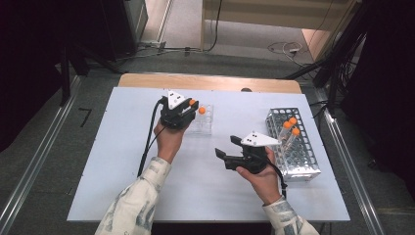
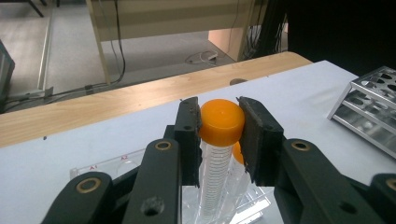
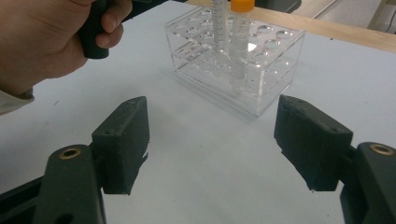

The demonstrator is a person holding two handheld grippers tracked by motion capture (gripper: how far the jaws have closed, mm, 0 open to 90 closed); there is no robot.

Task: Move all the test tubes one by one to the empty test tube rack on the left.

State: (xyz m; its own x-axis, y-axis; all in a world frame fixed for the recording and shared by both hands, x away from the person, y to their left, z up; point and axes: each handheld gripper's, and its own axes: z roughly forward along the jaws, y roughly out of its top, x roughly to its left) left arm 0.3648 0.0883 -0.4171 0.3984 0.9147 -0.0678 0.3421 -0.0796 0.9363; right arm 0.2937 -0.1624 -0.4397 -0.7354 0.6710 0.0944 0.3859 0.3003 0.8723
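Table (image 1: 122, 161) margin wide (clear rack (image 1: 204, 122) central)

left gripper (image 2: 219, 135) clamped tight, right gripper (image 3: 212, 140) spread wide.

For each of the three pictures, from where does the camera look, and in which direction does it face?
High view: above the person's side, looking forward and down on the table; both forearms and grippers show.
Left gripper view: on the left gripper, facing the far edge; its jaws clamp the orange-capped tube over the clear rack.
Right gripper view: on the right gripper, jaws apart, facing that clear rack; the left hand shows.
All three views show the clear rack.
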